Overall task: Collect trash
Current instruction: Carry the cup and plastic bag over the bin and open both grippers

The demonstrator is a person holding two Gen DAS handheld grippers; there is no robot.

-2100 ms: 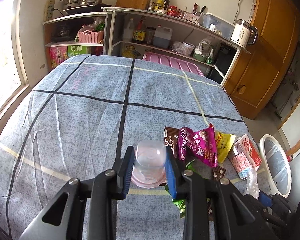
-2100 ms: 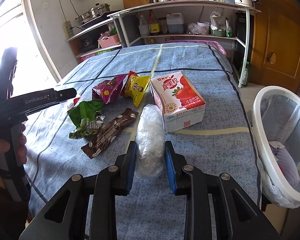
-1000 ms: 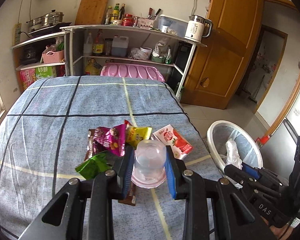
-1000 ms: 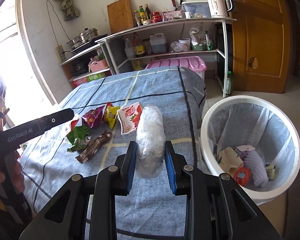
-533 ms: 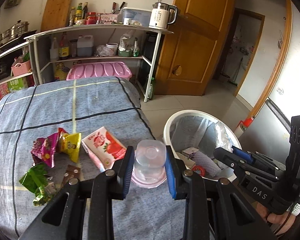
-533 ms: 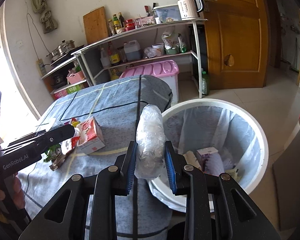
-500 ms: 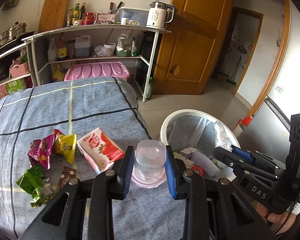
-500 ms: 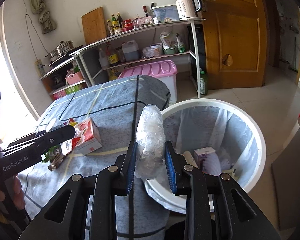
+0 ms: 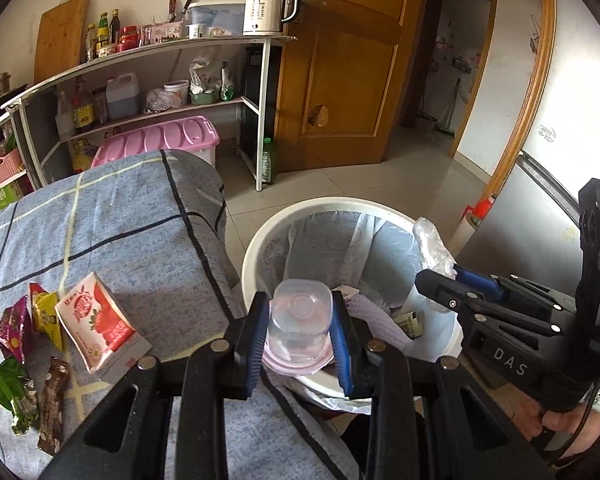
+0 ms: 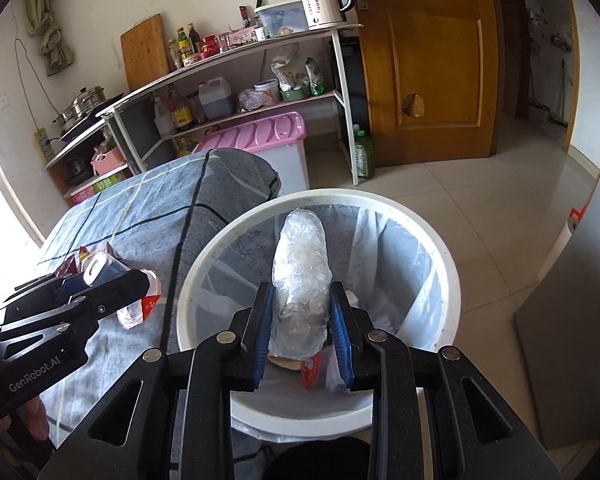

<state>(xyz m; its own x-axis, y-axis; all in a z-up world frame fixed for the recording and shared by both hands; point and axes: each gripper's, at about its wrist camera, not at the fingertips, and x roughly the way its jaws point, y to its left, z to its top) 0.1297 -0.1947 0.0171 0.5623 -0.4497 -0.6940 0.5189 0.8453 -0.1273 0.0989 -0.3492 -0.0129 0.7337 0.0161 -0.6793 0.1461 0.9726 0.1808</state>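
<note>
My left gripper (image 9: pixel 300 320) is shut on a clear plastic cup (image 9: pixel 300 316), held over the near rim of the white trash bin (image 9: pixel 260 240). My right gripper (image 10: pixel 302 320) is shut on a crumpled clear plastic bag (image 10: pixel 300 268) and hangs over the bin's (image 10: pixel 448 280) open mouth. In the left wrist view the right gripper (image 9: pixel 436 276) shows at the bin's right side with the bag (image 9: pixel 432 240) sticking out of it. The bin has a clear liner and holds several pieces of trash (image 9: pixel 408 320).
On the blue checked table (image 9: pixel 120 240) lie a strawberry milk carton (image 9: pixel 96 320), a purple and a yellow snack bag (image 9: pixel 28 320), a green wrapper (image 9: pixel 8 388) and a brown bar wrapper (image 9: pixel 52 404). A shelf unit (image 9: pixel 160 80), a pink storage box (image 9: pixel 160 140) and a wooden door (image 9: pixel 340 60) stand behind.
Both grippers have swung right, from over the table to over the trash bin, still holding the cup and the plastic bag. The bin now fills the middle of both views.
</note>
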